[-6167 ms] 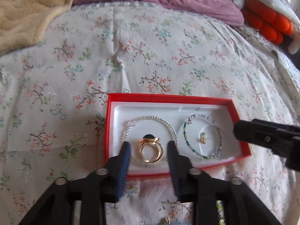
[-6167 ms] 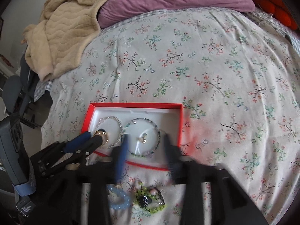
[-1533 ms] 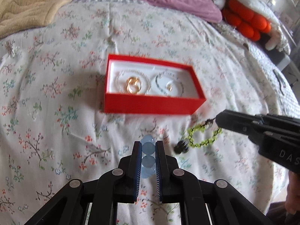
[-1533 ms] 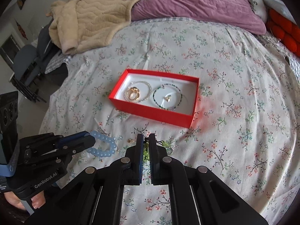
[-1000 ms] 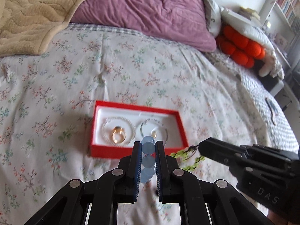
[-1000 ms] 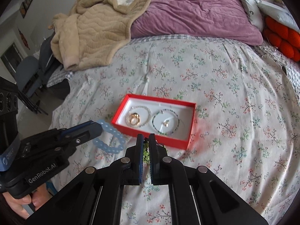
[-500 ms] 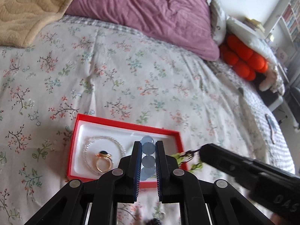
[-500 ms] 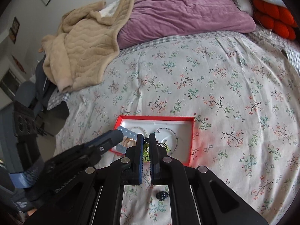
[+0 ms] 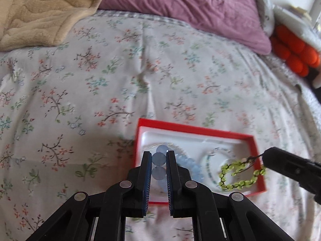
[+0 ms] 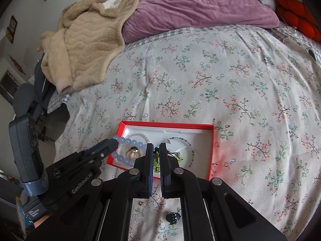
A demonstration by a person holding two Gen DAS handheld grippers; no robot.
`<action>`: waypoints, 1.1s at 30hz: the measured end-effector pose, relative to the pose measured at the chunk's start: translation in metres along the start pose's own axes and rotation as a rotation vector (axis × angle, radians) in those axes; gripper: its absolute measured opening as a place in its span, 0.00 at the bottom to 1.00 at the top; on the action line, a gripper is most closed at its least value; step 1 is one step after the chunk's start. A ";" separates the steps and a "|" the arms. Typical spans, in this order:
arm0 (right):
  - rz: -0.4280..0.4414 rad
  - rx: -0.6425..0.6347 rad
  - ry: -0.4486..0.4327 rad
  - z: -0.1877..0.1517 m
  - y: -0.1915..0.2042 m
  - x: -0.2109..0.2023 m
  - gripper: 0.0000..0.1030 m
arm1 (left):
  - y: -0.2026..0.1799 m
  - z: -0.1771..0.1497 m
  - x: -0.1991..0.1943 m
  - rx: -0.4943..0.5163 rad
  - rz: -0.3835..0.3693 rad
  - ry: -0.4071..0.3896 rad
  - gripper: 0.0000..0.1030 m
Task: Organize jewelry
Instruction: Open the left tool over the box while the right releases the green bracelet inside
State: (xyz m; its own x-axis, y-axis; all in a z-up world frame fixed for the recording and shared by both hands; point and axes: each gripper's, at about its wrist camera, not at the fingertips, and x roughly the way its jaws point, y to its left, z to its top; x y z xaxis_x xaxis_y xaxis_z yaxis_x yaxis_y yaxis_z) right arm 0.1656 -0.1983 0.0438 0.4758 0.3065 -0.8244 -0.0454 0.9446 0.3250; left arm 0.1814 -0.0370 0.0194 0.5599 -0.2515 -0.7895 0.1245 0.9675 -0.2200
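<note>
The left hand-held gripper is pinching a pale blue bead bracelet between its blue-padded jaws, which are standing almost closed with only the beads between them. The rest of the bracelet is hanging down over the left part of a red box with a white lining. In the right wrist view the same bracelet is looping around a gold ring with a dark stone that is lying inside the box; whether the beads are touching the lining I cannot tell.

The right hand-held gripper is nearly fully closed and is gripping a green bead bracelet by its dark cord. In the left wrist view this green bracelet is hanging from the tip of the right hand-held gripper over the right part of the box, above a thin beaded chain that is lying in a circle on the lining. A second thin clear chain is lying around the ring on the left side.

The box is sitting on a bed with a floral sheet. On the sheet, just in front of the box and between the arms of the right hand-held gripper, a small dark blue beaded piece and a tiny gold piece are lying apart from each other. A beige blanket and a purple pillow are lying at the far end of the bed.
</note>
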 end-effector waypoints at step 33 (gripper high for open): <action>-0.134 -0.039 0.008 -0.002 -0.009 0.018 0.05 | 0.034 -0.044 -0.040 0.018 0.141 0.125 0.45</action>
State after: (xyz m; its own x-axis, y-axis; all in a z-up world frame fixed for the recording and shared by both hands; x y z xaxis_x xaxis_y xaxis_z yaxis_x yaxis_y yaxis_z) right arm 0.1729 -0.2007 0.0254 0.4727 0.1777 -0.8631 -0.0155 0.9810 0.1935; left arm 0.1276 0.0052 0.0185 0.4668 -0.1138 -0.8770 0.0674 0.9934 -0.0930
